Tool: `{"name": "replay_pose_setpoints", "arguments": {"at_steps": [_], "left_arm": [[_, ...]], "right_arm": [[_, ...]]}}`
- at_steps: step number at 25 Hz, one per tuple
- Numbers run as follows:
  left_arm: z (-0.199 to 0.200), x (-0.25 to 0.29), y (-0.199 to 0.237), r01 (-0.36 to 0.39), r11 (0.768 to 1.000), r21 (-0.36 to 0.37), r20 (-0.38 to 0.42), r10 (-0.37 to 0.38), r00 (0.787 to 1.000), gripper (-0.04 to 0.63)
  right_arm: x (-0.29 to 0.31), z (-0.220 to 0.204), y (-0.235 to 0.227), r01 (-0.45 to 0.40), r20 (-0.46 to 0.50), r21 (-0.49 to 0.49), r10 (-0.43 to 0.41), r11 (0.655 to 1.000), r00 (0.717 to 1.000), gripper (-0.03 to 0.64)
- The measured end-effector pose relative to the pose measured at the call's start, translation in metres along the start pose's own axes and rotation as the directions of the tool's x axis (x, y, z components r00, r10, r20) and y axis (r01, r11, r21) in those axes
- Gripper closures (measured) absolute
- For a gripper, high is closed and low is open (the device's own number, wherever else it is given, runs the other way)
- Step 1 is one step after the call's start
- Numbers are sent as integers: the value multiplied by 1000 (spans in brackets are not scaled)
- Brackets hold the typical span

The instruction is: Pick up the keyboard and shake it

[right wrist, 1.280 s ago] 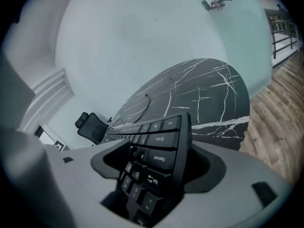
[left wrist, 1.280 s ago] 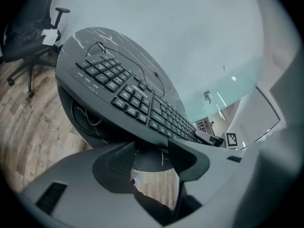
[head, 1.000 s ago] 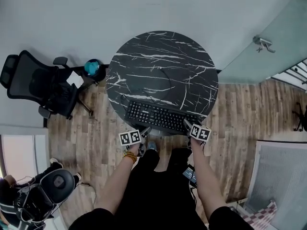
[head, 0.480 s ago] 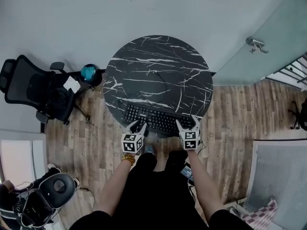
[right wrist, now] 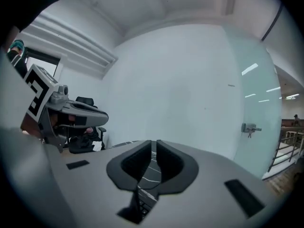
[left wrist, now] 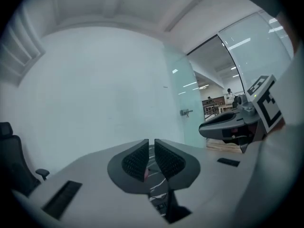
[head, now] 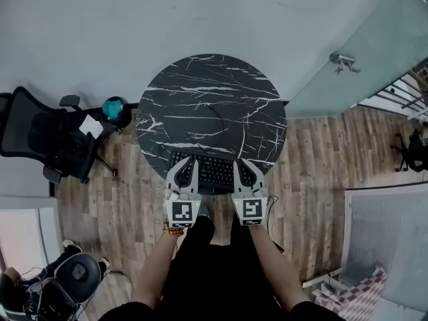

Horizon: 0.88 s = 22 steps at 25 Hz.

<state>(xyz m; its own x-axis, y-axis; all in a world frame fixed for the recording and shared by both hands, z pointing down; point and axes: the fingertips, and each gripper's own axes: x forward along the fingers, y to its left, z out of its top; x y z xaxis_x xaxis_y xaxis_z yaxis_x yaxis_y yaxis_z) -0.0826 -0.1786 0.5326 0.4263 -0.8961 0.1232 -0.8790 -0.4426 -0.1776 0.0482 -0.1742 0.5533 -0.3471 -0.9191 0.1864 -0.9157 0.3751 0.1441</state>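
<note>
Above marble table and keyboard, left gripper and right gripper just closed their jaws — empty.

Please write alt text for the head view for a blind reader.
Seen from above, a person holds the left gripper and right gripper over a black keyboard lying on a round black marble table; their jaws have just been closing on nothing. An office chair stands at left.

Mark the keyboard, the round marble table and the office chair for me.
keyboard (head: 212, 170): head view, on its middle rows of keys.
round marble table (head: 210, 99): head view, on the bare middle of its top.
office chair (head: 67, 147): head view, on its seat.
</note>
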Motion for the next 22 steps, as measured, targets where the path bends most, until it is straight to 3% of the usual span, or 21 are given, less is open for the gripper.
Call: {"name": "replay_pose_setpoints", "arguments": {"at_steps": [2,6,10,15,22], "left_arm": [[19,-10,-2,-18,1000,15,52,17,999,552],[48,-25,-14,-30,999,-24,126,32,991,568],[69,-42,-26,-40,998,41,186,31,982,577],[66,-76,-49,-65,998,-21,158,67,985,580],[64,-130,-97,-106,994,-19,139,108,984,580]], "right_arm": [[-9,22,11,14,26,-17,-14,1000,1000,566],[-27,58,27,32,77,-4,-31,999,997,566],[-46,67,47,-31,81,40,28,999,996,568],[-87,58,73,-146,82,23,144,989,986,572],[-161,50,83,-185,109,-60,190,981,976,588]]}}
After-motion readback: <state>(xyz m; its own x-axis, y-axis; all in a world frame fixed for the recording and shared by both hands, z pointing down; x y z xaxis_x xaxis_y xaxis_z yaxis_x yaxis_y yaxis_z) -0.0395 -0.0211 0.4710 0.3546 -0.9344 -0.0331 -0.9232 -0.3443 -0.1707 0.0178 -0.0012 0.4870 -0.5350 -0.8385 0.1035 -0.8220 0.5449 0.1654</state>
